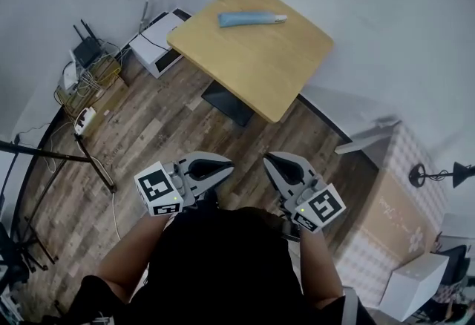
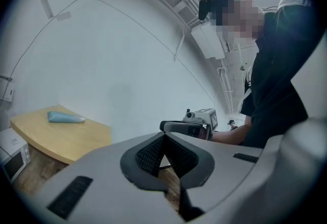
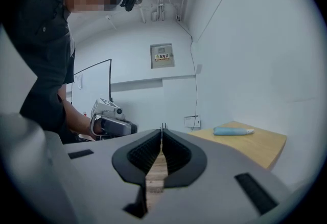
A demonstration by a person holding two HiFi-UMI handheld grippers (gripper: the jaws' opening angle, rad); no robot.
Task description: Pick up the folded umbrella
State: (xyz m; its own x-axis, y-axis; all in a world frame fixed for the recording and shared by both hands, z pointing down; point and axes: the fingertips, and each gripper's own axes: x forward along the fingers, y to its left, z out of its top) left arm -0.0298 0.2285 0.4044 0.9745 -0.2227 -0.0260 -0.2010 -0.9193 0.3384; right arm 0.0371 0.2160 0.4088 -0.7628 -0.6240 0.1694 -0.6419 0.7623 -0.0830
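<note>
- Folded umbrella [image 1: 251, 18]: lies on the worktop [image 1: 260, 71] near its far edge, at 12 o'clock from both grippers and well apart from them.
- Long axis: runs from 9 to 3 o'clock in the head view, with the pale end pointing to 3 o'clock.
- Left gripper [image 1: 226, 165], right gripper [image 1: 269, 160]: jaws closed together with nothing between them; neither is plainly nearer.
- Coming move, as judged: a reach toward 12 o'clock, with the jaws set across the long axis.
</note>
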